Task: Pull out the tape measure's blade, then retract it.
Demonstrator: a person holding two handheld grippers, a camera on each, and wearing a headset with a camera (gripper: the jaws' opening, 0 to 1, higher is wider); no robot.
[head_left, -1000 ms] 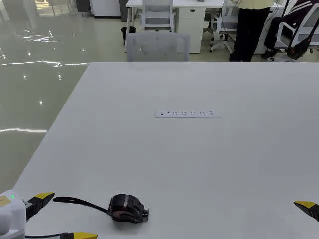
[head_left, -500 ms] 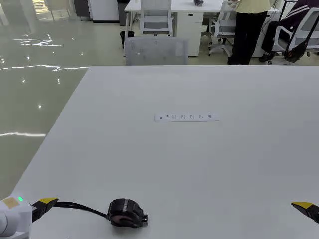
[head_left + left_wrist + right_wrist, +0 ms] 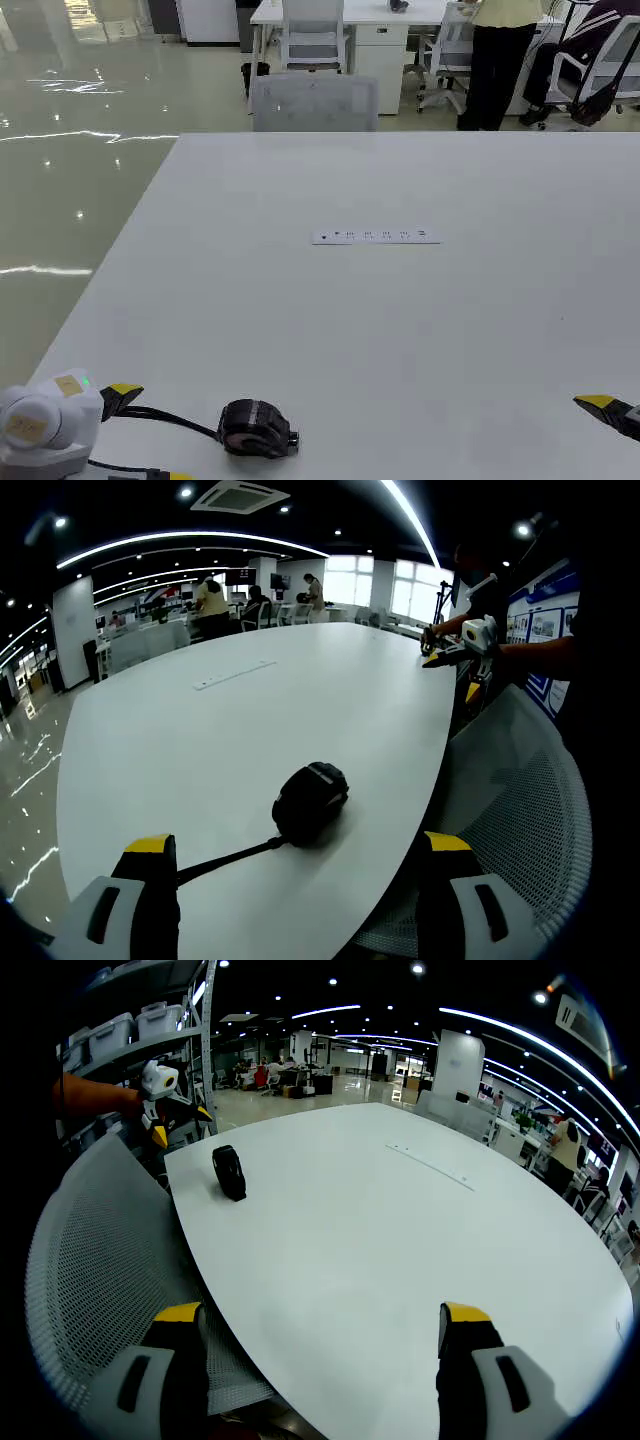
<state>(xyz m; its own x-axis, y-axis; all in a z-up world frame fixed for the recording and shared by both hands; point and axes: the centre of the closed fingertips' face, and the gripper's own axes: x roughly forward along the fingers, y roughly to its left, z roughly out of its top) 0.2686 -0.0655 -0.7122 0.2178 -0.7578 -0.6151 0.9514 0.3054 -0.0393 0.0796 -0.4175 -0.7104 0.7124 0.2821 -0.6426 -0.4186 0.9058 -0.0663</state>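
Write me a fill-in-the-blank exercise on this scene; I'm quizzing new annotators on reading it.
1. The black tape measure lies on a ___ table.
2. Its strap trails toward the left gripper, whose jaws are ___.
3. The right gripper, open at the table's edge, holds ___.
Missing words: white; open; nothing.

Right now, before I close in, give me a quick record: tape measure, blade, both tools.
tape measure: black, on white table near its front edge, ungrasped
blade: none seen drawn out
strap: runs from tape measure toward left tool
left tool: open, aimed at tape measure
right tool: open, well apart from it, at the table edge
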